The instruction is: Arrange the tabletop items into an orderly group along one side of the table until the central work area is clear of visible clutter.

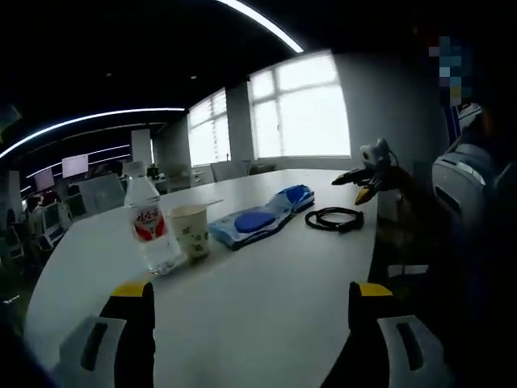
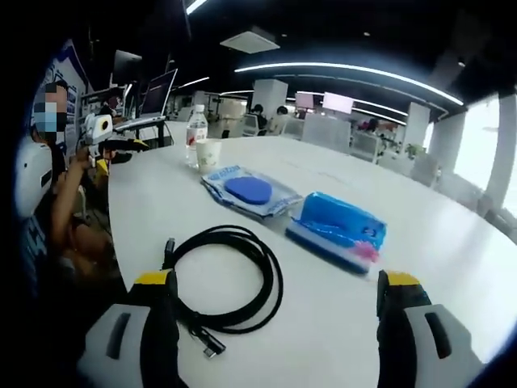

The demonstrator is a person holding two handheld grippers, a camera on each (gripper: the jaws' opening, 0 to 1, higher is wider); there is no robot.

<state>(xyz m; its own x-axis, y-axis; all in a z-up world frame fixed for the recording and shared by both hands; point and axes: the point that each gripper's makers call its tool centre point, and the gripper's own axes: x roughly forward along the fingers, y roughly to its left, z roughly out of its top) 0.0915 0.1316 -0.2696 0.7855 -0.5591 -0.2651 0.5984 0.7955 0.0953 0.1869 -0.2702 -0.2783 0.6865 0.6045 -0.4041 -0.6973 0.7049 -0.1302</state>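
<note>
Items sit in a row along one edge of the white tabletop (image 1: 266,307). In my left gripper view: water bottle (image 1: 150,222) with red label at 10 o'clock from my left claw (image 1: 252,303), upright, paper cup (image 1: 191,232) just beside it on its right, close enough that I can't tell if they touch. Next along, flat wipes pack (image 1: 246,224) with blue oval lid, then blue packet (image 1: 292,197) end to end with it. Coiled black cable (image 1: 334,218) at 1 o'clock, apart from the packs.

Left claw: jaws wide, nothing between them, hovering over bare tabletop short of the bottle.

Right gripper view, same row from the other end: cable (image 2: 229,279) closest, at 11 o'clock from my right claw (image 2: 279,307), loop running between the jaws near the left one. Blue packet (image 2: 339,230) at 1 o'clock, wipes pack (image 2: 246,192) at 12 beyond it, cup (image 2: 208,155) and bottle (image 2: 194,135) far at 11.

Right claw: jaws wide, holding nothing.

Right claw also shows at 2 o'clock in the left gripper view, at the far tabletop edge; a person's arm (image 2: 69,202) at 9 o'clock in the right gripper view.
</note>
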